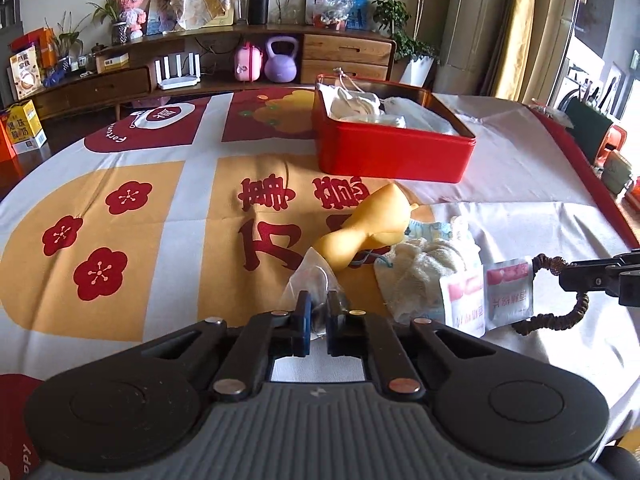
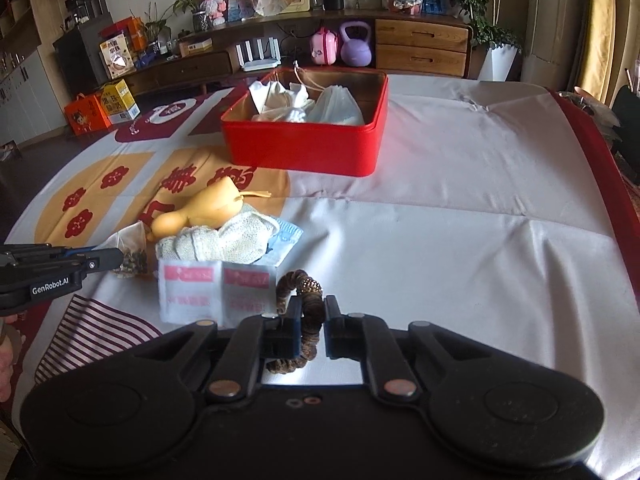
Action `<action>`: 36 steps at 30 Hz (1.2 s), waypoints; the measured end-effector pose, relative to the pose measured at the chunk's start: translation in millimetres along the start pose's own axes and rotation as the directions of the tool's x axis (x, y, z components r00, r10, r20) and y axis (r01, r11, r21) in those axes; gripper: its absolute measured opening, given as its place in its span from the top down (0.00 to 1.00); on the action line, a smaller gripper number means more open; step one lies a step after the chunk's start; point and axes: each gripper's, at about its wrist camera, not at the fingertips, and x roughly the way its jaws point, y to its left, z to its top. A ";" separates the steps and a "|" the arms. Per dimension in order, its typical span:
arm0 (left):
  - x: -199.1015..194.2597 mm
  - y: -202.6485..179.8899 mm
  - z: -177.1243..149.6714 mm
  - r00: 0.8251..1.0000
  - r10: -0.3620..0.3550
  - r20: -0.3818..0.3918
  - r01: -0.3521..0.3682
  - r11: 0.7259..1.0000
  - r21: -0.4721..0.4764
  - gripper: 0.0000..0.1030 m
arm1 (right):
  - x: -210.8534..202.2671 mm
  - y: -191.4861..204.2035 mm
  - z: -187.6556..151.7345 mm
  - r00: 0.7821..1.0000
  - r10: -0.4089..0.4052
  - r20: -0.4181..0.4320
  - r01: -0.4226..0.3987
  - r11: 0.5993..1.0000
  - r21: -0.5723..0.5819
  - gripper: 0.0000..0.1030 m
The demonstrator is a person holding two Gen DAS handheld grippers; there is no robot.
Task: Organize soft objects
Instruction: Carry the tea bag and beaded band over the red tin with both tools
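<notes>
My left gripper (image 1: 319, 304) is shut on a clear plastic sachet (image 1: 310, 276) with dark contents; it shows from the side in the right wrist view (image 2: 130, 254). My right gripper (image 2: 312, 312) is shut on a brown hair scrunchie (image 2: 300, 284), also seen in the left wrist view (image 1: 556, 292). Between them lie a yellow soft gourd toy (image 1: 372, 228), a cream knitted cloth (image 1: 420, 272), a blue packet (image 2: 285, 240) and two white-and-pink sachets (image 2: 216, 292). A red tin box (image 2: 308, 144) holding white cloth pouches (image 2: 304, 106) stands farther back.
The table wears a white, red and orange printed cloth (image 1: 168, 216). A wooden sideboard (image 1: 224, 64) with a purple kettlebell (image 1: 281, 60) runs along the far wall. Chairs and a red table edge (image 1: 592, 176) are at the right.
</notes>
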 end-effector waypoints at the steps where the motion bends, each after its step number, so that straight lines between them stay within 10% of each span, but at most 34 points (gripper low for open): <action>1: -3.1 0.0 0.1 1.000 -0.001 0.002 0.001 1.000 0.000 0.94 | -3.8 -0.6 0.8 1.000 0.001 0.008 -0.001 1.000 0.001 0.91; 36: -47.6 -62.9 128.9 0.991 -0.104 0.084 0.092 0.987 0.129 0.94 | -57.9 -14.3 132.3 0.981 0.076 0.176 -0.063 0.995 -0.078 0.91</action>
